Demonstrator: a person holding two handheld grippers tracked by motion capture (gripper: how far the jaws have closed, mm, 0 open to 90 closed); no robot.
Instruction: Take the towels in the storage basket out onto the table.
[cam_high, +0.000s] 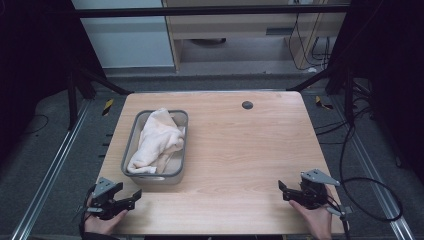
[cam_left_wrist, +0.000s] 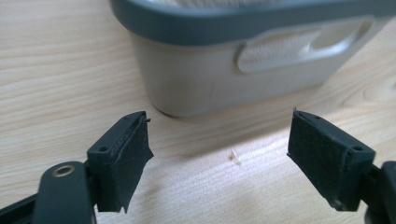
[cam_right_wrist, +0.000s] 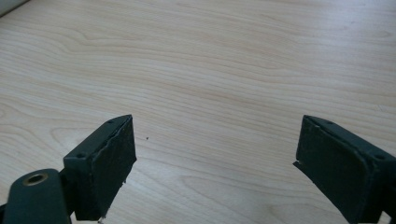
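Left gripper (cam_high: 131, 197) sits at the near left corner of the table (cam_high: 240, 150), jaws spread wide and holding nothing; in the left gripper view its pads (cam_left_wrist: 123, 161) frame bare wood, with the near end wall of the grey bin (cam_left_wrist: 224, 60) right ahead, close but not touching. Right gripper (cam_high: 283, 190) is parked at the near right edge, jaws just as wide, also empty, pointing across open tabletop; the right gripper view puts only wood grain between its pads (cam_right_wrist: 109, 168).

Out from there: the bin (cam_high: 131, 145) stands on the left half of the table, and the cream towel (cam_high: 155, 140) lies bunched inside it, heaped from the far end down to the near one, a bit of weave peeking through the handle slot in the left gripper view. Nobody's touching it.

My read: nothing is underway yet. The cloth is all in the bin, both tools idle and well back. If it's to come out, the whole job is left: reach in, pinch, lift. The left gripper is far nearer
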